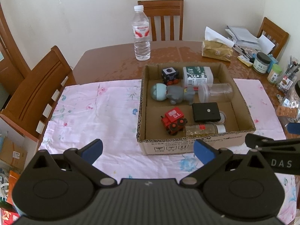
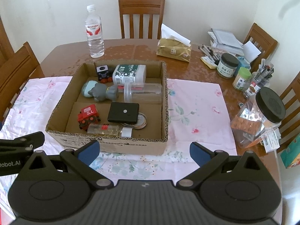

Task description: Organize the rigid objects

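A shallow cardboard box [image 1: 243,112] [image 2: 166,101] sits on a pink floral cloth [image 1: 90,112] [image 2: 198,108]. Inside lie a red toy train [image 1: 173,120] [image 2: 88,115], a black flat case [image 1: 205,112] [image 2: 123,112], a small glitter bottle [image 1: 204,130] [image 2: 109,129], a grey figurine [image 1: 176,93] [image 2: 101,91], a clear jar on its side [image 1: 215,92] [image 2: 143,91], a white bottle [image 1: 197,76] [image 2: 129,74] and a dark cube toy [image 1: 170,74] [image 2: 102,71]. My left gripper [image 1: 148,151] hovers open before the box's near left corner. My right gripper [image 2: 144,151] hovers open at the box's near wall. Both hold nothing.
A water bottle [image 1: 142,35] [image 2: 94,33] stands behind the box. A gold tissue pack [image 2: 174,49], papers, pens and jars [image 2: 227,65] crowd the table's right side. A large black-lidded jar [image 2: 262,114] stands at right. Wooden chairs [image 1: 37,90] surround the table.
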A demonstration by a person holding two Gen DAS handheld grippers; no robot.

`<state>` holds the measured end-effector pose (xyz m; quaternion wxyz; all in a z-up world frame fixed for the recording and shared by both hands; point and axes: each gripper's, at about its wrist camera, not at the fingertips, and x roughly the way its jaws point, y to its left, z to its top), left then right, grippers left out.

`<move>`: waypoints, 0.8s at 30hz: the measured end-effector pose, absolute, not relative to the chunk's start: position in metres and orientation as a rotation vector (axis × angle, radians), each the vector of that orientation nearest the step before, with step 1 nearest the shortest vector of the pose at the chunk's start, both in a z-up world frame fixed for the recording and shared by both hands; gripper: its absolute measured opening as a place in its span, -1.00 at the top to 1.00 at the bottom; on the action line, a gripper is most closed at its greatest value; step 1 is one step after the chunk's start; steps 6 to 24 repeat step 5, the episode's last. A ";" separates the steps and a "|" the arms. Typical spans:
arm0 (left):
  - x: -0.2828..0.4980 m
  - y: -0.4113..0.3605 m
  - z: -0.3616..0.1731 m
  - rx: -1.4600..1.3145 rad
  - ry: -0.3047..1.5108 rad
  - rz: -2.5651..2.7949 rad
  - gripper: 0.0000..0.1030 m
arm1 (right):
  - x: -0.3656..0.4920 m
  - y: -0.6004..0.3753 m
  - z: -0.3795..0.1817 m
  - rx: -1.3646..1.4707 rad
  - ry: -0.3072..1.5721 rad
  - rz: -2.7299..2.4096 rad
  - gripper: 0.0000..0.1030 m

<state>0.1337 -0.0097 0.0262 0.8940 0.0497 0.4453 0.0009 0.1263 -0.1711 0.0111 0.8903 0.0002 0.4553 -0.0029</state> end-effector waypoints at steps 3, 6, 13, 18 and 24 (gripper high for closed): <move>0.132 -0.012 0.026 0.103 0.925 0.007 -0.99 | 0.125 -0.173 0.012 -0.002 0.945 -0.001 -1.00; 0.131 -0.014 0.027 0.102 0.924 0.010 -0.99 | 0.125 -0.174 0.012 -0.004 0.944 0.003 -1.00; 0.131 -0.014 0.027 0.102 0.924 0.010 -0.99 | 0.125 -0.174 0.012 -0.004 0.944 0.003 -1.00; 0.131 -0.014 0.027 0.102 0.924 0.010 -0.99 | 0.125 -0.174 0.012 -0.004 0.944 0.003 -1.00; 0.131 -0.014 0.027 0.102 0.924 0.010 -0.99 | 0.125 -0.174 0.012 -0.004 0.944 0.003 -1.00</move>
